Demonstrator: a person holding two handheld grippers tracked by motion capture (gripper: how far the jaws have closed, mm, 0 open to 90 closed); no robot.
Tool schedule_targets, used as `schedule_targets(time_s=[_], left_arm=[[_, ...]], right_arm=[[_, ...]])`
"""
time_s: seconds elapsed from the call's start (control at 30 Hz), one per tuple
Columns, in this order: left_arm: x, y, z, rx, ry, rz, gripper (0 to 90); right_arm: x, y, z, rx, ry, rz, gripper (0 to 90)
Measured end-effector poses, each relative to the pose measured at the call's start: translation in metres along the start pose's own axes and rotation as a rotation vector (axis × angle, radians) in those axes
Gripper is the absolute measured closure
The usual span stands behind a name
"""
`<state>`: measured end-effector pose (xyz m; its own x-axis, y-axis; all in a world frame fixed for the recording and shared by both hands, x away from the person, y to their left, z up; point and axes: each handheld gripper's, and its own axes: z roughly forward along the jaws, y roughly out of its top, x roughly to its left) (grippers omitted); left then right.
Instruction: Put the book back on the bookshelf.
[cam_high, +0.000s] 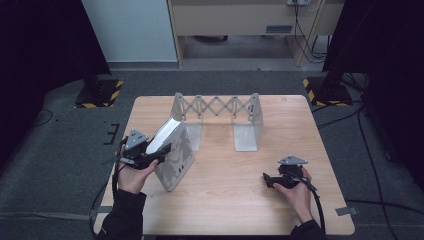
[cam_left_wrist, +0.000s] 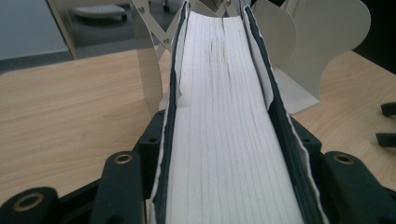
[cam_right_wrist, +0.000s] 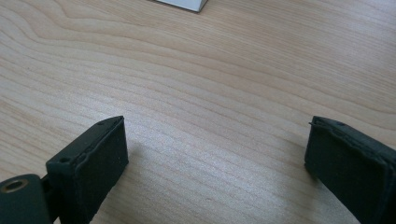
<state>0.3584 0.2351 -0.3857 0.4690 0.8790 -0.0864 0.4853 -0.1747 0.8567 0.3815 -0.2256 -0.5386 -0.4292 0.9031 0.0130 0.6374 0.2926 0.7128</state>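
The surface (cam_high: 225, 200) carries an expandable bookend rack (cam_high: 218, 107) at its far side. The book (cam_high: 172, 152) stands tilted just in front of the rack's left plate, its long axis running toward it. The left gripper (cam_high: 159, 154) is clamped across the book's page block, forearm low. The right gripper (cam_high: 267, 180) rests well apart, jaws wide and empty.

Dim surroundings, evenly lit, soft shadows

Book (cam_left_wrist: 233, 140) near end cut off by bottom edge; cover print unreadable.
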Motion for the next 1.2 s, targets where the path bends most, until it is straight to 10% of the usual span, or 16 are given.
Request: schedule_targets(time_s=[0.23, 0.6, 1.2], left_arm=[[0.003, 0.01, -0.002, 0.079, -0.036, -0.013, 47.5], [0.013, 0.003, -0.008, 0.012, -0.068, -0.066, 46.8], [0.003, 0.026, 0.012, 0.288, -0.03, 0.05, 48.0]], right_arm=[[0.0, 0.0, 0.0, 0.0, 0.001, 0.0, 6.2], [0.0, 0.0, 0.0, 0.001, 0.002, 0.0, 6.2], [0.0, 0.0, 0.0, 0.001, 0.001, 0.0, 6.1]])
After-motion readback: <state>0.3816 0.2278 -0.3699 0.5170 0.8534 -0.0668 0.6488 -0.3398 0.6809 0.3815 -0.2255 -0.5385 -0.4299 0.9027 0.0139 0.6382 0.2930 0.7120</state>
